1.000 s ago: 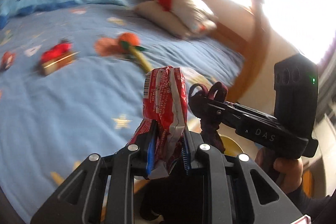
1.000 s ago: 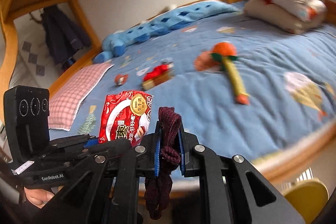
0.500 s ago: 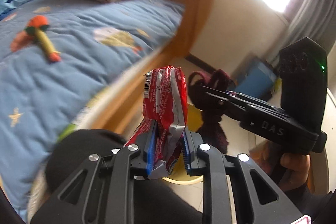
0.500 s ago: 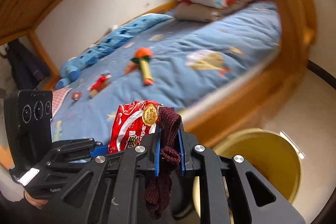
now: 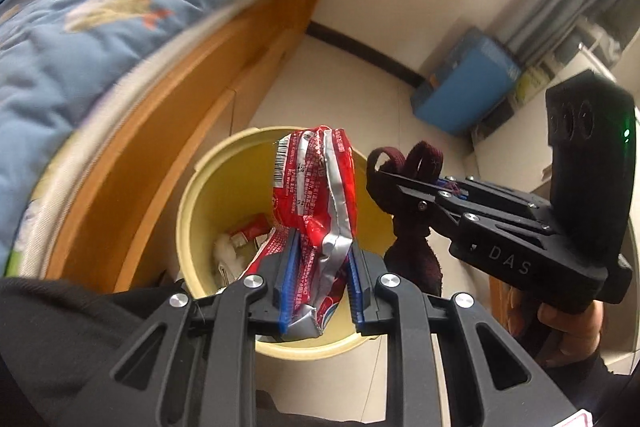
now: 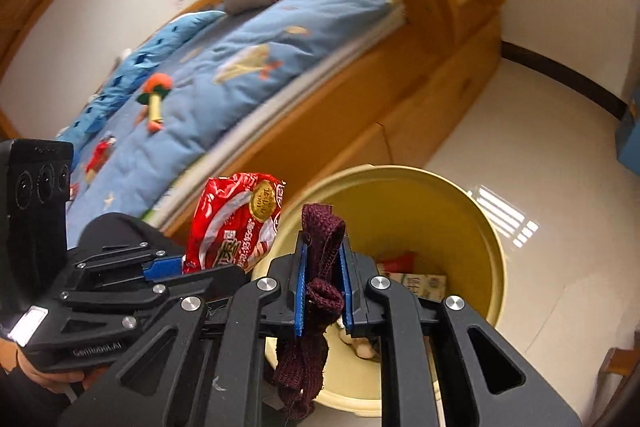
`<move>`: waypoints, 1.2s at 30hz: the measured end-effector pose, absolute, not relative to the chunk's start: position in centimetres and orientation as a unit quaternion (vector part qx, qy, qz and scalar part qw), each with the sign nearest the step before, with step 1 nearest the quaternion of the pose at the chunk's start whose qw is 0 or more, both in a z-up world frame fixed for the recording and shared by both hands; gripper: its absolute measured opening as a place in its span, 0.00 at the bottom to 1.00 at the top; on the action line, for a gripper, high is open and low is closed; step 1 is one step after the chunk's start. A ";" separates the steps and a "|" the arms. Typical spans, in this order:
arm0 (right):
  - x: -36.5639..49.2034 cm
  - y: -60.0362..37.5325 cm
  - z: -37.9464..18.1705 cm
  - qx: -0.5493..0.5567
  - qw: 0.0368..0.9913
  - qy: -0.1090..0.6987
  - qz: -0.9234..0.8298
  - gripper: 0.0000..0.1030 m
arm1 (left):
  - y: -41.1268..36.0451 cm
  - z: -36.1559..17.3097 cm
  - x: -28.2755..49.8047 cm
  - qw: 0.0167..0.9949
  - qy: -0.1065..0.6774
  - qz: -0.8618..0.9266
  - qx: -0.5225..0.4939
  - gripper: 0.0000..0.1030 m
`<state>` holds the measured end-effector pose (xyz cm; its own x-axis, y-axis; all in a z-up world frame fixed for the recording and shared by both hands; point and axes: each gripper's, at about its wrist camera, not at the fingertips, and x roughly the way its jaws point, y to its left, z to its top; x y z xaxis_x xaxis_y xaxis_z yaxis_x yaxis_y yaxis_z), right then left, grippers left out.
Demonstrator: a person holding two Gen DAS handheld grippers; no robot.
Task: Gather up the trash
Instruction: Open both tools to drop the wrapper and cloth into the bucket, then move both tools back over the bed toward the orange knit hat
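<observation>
While the left tongs (image 5: 318,279) pinch a crumpled red snack wrapper (image 5: 316,207) upright between their blue pads, the left view shows a yellow bin (image 5: 200,195) directly beyond and below their tips, with scraps lying inside; the right tongs (image 5: 404,183) hang just to the right, clamped on a maroon knitted rag (image 5: 414,255). Seen from the right view, the right tongs (image 6: 322,283) squeeze that rag (image 6: 316,291), its tail dangling below them, over the bin's near rim (image 6: 498,267), the wrapper (image 6: 232,223) just left.
</observation>
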<state>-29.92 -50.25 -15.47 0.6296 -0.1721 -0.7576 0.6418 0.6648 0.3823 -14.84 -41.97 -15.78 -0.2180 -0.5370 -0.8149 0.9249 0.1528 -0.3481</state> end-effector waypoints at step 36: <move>-14.1 -41.2 -5.3 0.233 0.933 0.273 -0.027 0.61 | -24.0 -3.1 -0.1 0.867 0.332 -0.361 0.092 0.96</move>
<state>-14.06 -41.19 -5.31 0.8490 0.0769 -0.5228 0.1782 0.8898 0.4202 -0.15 -24.02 -3.06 0.5189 -0.5637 -0.6426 0.6863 0.7229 -0.0799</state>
